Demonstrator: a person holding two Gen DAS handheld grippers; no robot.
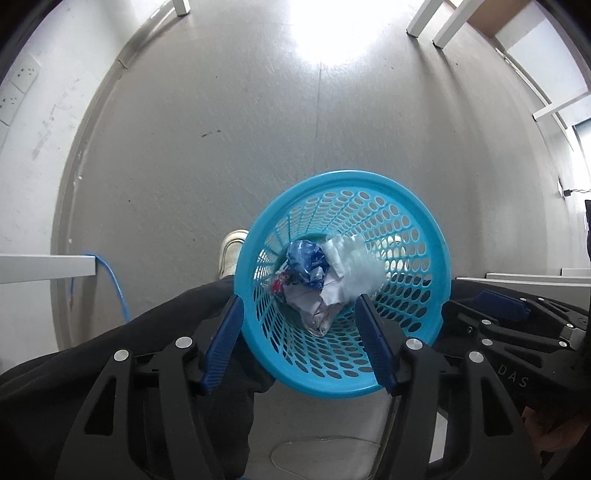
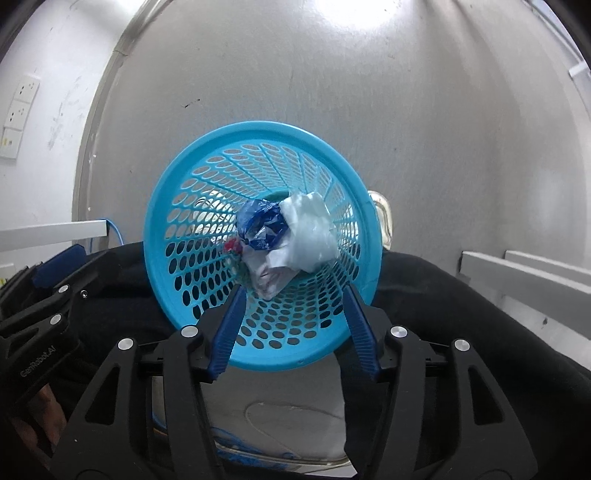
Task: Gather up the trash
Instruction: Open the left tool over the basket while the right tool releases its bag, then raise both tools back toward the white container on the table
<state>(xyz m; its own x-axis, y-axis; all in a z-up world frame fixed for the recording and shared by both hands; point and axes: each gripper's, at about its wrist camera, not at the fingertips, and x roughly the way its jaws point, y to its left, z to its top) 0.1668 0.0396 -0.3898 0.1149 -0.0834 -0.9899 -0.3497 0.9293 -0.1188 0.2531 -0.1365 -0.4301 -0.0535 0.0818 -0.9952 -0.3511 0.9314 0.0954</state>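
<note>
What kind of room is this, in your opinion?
Probably an office or lab: white table legs stand on a grey floor, wall sockets sit low, and a blue cable hangs from a desk edge.

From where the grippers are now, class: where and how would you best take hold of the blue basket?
Probably grip the basket by its flat rim, from the near side where the right gripper is: one finger inside, one outside. The holed wall tapers, so it may slip.

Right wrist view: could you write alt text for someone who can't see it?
A blue perforated wastebasket holds crumpled trash, seen from above between the right tool's open blue fingers. Grey floor lies beyond.
</note>
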